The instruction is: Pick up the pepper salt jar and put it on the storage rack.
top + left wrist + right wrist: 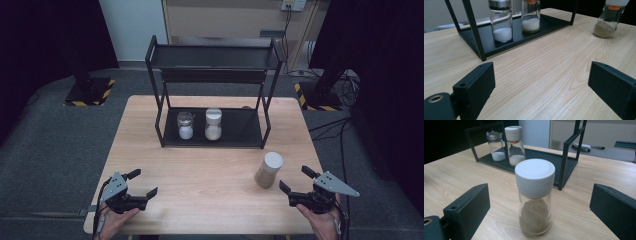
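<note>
A glass jar of brown powder with a white cap (269,170) (535,200) (608,21) stands upright on the wooden table (210,175), right of centre. My right gripper (299,182) (540,207) is open just in front of it, its jaws wide and apart from the glass. At the front left my left gripper (143,183) (541,85) is open over bare wood. On the lower shelf of a black two-tier rack (212,137) stand a metal-capped jar of white powder (185,125) (501,21) (496,146) and a white-capped jar of pale powder (213,124) (531,16) (514,145).
The rack's upper shelf (215,57) holds nothing. Its black posts (565,165) (475,32) stand between the grippers and the shelved jars. Grey carpet surrounds the table, with dark stands and cables at the back corners.
</note>
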Demonstrator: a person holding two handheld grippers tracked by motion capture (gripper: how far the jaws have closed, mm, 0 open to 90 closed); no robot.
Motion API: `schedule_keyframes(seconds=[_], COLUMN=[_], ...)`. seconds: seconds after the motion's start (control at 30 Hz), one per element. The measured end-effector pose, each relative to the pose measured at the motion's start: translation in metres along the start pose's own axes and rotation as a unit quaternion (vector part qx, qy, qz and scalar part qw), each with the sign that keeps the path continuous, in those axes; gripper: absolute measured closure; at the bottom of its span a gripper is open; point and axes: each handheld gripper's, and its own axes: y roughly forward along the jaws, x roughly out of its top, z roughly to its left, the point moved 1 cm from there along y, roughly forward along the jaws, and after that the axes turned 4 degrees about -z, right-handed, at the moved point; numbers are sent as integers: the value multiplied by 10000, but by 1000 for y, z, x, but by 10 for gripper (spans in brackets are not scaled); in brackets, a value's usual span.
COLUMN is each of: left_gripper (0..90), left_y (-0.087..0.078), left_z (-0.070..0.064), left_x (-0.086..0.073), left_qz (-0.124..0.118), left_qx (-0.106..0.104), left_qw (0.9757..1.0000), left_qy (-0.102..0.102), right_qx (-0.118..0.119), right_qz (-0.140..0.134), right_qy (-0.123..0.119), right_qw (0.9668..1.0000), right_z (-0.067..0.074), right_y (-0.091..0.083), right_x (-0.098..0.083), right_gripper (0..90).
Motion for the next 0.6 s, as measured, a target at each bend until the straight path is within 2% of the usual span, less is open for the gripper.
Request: schedule_keyframes(seconds=[0.33,0.6], left_gripper=[64,64], left_y=[0,0], left_z=[-1,-1], left_x=[0,1], left_qz=[0,15], left_qx=[2,-1], left_qw=[10000,10000], left_qy=[17,28], right_qx=[48,146], right_qz=[44,128], right_qy=[-11,1], right_qw=[10000,9998], right_z=[-3,-5], right_y=[2,10], right_x=[15,25], right_gripper=[36,39])
